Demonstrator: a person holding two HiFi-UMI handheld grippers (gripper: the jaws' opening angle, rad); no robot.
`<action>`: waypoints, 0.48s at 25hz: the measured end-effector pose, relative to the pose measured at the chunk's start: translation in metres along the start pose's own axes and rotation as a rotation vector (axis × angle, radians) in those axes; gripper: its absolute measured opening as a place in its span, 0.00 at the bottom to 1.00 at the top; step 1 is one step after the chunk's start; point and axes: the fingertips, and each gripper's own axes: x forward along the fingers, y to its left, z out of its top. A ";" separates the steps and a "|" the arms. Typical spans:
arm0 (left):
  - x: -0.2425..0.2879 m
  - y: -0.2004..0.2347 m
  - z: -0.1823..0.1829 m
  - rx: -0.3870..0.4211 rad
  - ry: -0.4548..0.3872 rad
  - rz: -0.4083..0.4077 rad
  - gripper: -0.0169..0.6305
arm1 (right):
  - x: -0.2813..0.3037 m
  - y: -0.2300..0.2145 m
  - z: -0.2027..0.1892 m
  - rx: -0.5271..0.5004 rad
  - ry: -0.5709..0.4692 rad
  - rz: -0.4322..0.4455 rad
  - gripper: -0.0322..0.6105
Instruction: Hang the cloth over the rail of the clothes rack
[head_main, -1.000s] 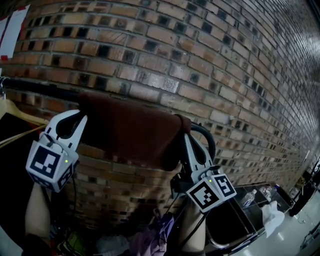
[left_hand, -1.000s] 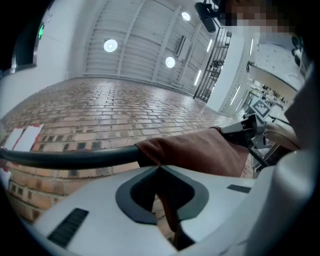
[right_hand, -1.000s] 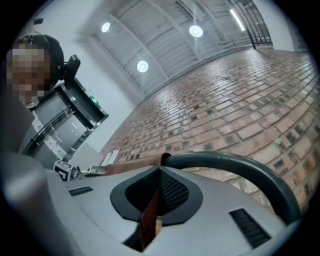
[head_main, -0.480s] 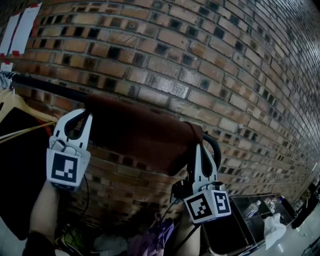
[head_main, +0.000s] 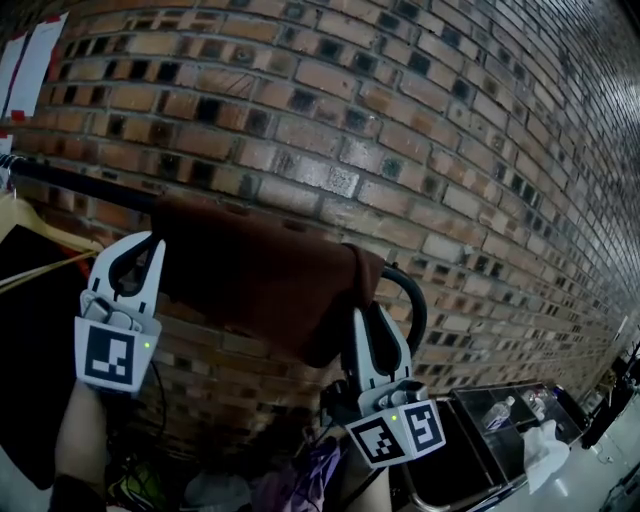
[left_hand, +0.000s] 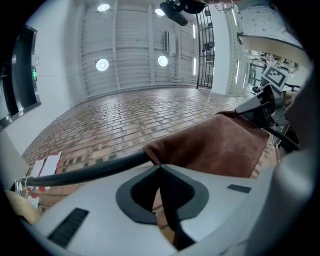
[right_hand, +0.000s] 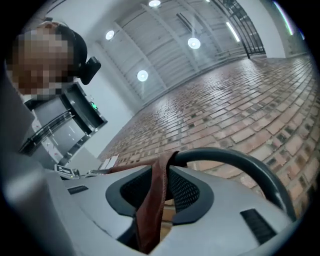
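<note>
The right gripper (right_hand: 164, 169) has just been opening its jaws, and an edge of the soft brown cloth (head_main: 262, 272) hangs loose between them. The left gripper (left_hand: 160, 167) is closed, its tips by the cloth's other corner. Just above both, the cloth lies over the black metal rail (head_main: 72, 178), so it looks nearly hung.

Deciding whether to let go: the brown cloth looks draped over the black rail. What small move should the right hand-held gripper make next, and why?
Probably open the right hand-held gripper fully and draw it back off the edge of the cloth. The cloth already lies over the rail, and these jaws have just been opening, with the hanging edge between them.
</note>
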 end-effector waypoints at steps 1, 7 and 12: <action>-0.002 -0.001 0.002 -0.013 -0.001 -0.016 0.08 | -0.001 -0.002 0.006 0.001 0.004 0.009 0.21; -0.004 0.007 0.007 -0.157 0.048 -0.116 0.12 | 0.018 -0.020 0.017 0.151 0.088 0.059 0.21; 0.007 0.004 0.006 -0.183 0.082 -0.137 0.12 | 0.028 -0.023 0.017 0.208 0.091 0.033 0.06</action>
